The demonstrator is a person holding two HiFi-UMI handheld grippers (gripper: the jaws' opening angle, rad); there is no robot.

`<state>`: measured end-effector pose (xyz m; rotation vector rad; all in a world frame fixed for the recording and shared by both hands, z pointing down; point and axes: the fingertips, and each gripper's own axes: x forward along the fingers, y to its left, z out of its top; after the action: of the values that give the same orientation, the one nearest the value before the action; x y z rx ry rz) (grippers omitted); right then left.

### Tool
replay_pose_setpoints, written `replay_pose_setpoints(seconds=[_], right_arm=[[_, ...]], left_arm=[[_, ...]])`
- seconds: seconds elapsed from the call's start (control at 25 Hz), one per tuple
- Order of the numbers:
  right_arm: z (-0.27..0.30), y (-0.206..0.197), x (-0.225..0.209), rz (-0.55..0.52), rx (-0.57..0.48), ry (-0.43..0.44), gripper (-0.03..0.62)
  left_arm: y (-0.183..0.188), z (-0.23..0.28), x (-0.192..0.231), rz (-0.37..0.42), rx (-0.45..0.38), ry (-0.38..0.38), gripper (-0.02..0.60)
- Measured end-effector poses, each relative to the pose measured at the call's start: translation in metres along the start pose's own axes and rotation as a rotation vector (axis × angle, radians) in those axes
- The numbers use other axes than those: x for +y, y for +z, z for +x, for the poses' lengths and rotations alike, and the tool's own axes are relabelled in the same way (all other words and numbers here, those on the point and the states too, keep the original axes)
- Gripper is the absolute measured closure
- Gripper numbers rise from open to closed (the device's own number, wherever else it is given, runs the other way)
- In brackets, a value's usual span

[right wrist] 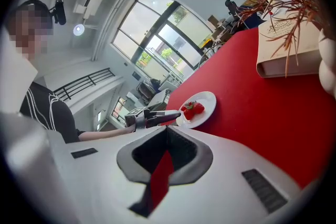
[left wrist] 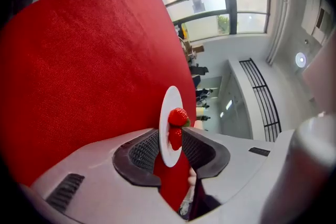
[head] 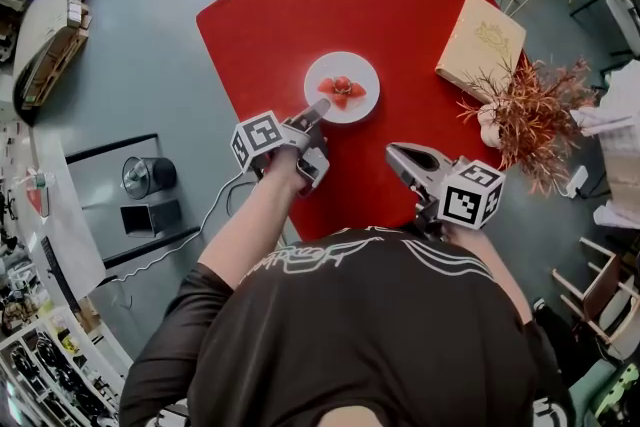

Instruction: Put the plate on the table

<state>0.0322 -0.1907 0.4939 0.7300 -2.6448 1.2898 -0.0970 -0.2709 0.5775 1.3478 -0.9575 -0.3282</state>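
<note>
The plate [head: 362, 70] is sitting flat on the red table [head: 400, 5], straight ahead of the left gripper [head: 318, 107], with its near rim reaching in between that gripper's jaws. The jaws are standing loosened around the rim, one on the table side and one over the top, and neither pad appears to be pressing on it, so the plate is resting on the table and not in a grasp. A few strawberries [head: 342, 90] are lying on the plate just beyond the jaw tips. The right gripper [right wrist: 167, 127] is hanging clenched on nothing, off to the right of the left gripper and well apart from the plate.

As I judge it, the placing is as good as done and only the pull-back is remaining. The risk is coming from the rim sitting inside the jaws. If the left gripper is drawn back at a slant, or lifted before it is clear, the lower jaw is likely to catch the underside of the rim and tip or drag the plate toward the person, and the loose strawberries could roll off. A book [head: 480, 45] and a dried plant [head: 535, 120] are lying far to the right, beyond the right gripper, so they are posing no trouble.
</note>
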Motion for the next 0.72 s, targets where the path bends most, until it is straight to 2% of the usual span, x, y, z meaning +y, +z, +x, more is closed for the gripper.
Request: replay_pose_setpoints(seconds=[0.16,0.36,0.48,0.56,0.72], right_arm=[[-0.001,0.001,0.0,-0.001,-0.002,-0.004,0.586],[-0.002,0.0,-0.002,0.008,-0.005,-0.007,0.586],[-0.002,-0.001,-0.002,0.003,-0.005,-0.006,0.586],[-0.002,0.0,-0.001,-0.006,-0.007,-0.002,0.586],[-0.002,0.001,-0.002,0.0,-0.012,-0.001,0.586]], left_arm=[[-0.003,0.001,-0.004,0.048,0.027,-0.002,0.394],[-0.005,0.002,-0.01,0.051,0.049,-0.052,0.338],[-0.006,0.001,-0.012,0.083,0.054,-0.056,0.327],[-0.008,0.0,-0.013,0.137,0.067,-0.047,0.327],[-0.014,0.0,-0.013,0.3,0.115,-0.001,0.327]])
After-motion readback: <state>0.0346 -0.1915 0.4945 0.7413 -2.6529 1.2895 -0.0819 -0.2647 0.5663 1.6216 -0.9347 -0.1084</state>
